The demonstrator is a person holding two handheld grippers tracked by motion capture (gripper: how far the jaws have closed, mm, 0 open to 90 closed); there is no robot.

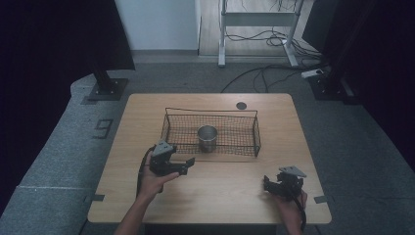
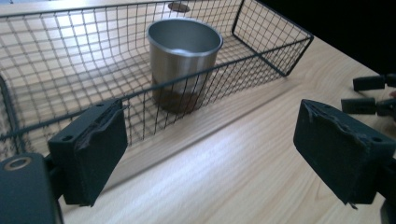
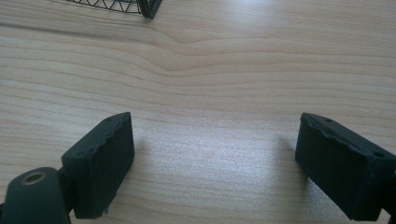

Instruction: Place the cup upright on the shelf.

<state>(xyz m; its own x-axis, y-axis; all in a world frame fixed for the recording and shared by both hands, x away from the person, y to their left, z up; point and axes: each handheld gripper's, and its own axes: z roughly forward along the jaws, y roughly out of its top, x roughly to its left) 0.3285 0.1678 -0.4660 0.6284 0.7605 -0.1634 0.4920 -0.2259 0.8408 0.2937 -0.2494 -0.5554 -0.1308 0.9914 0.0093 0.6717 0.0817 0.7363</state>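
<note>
A shiny steel cup (image 1: pixel 207 138) is being kept upright inside the black wire-mesh basket (image 1: pixel 211 113). The left gripper (image 2: pixel 212 154) and right gripper (image 3: pixel 215 158) are both being held with jaws wide apart, empty.

Metal cup (image 1: pixel 207 138): plain brushed steel, tapered, open mouth up, standing upright and apparently empty, at the centre of the high view. It stands inside the black wire-mesh basket (image 1: pixel 171 120), a shallow rectangular tray lying flat on the tabletop (image 1: pixel 274 161), near the basket's front wall.
</note>
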